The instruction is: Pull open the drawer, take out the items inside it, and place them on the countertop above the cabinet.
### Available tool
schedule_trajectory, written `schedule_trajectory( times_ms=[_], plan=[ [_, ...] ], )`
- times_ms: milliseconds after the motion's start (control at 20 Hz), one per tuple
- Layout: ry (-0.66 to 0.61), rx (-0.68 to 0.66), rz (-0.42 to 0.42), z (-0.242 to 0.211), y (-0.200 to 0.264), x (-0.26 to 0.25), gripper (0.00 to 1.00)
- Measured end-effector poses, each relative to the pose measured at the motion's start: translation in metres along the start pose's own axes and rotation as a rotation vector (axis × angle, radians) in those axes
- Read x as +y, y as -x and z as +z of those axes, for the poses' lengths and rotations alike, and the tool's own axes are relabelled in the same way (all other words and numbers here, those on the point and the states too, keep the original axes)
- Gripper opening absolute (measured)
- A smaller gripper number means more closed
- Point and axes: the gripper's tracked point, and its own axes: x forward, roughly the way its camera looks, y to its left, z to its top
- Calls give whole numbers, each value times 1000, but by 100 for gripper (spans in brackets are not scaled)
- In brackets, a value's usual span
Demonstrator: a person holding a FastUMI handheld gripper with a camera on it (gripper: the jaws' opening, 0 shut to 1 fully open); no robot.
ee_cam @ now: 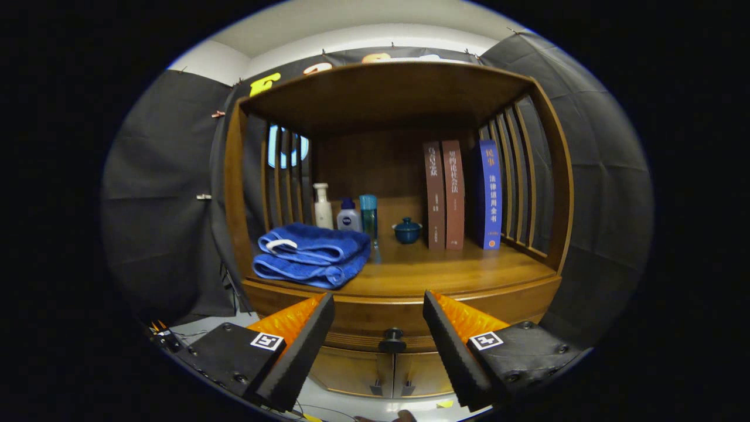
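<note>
The gripper (378, 305) hangs before a wooden cabinet (562, 193), jaws spread wide with nothing between them. Just beyond and between the fingertips sits the dark round knob (392, 338) of the closed drawer (375, 316), set directly under the surface (457, 271). On that surface lie a folded blue towel (310, 255), a white pump bottle (321, 205), a small blue-capped bottle (348, 215), a teal tumbler (368, 215), a small lidded teal pot (406, 230) and three upright books (463, 194). Two lower doors (375, 372) sit beneath the drawer.
</note>
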Motion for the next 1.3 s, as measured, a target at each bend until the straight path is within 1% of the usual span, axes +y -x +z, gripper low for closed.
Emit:
schedule_trajectory(
  times_ms=[200, 450, 500, 550, 600, 700, 750, 800, 850, 1000, 1300],
  plan=[
    [-20, 93, -24, -53, -35, -7, 100],
    [-23, 140, -53, -84, -53, -13, 99],
    [-24, 159, -56, -90, -55, -15, 91],
    [-24, 180, -59, -98, -58, -15, 87],
    [-21, 194, -64, -103, -61, -16, 74],
    [-18, 232, -66, -113, -62, -17, 61],
    [-19, 212, -78, -116, -64, -18, 55],
    [-19, 215, -79, -110, -62, -17, 50],
    [-22, 218, -81, -111, -62, -17, 43],
    [-45, 216, -78, -113, -63, -16, 34],
    [-4, 238, -72, -113, -63, -16, 34]
  ],
)
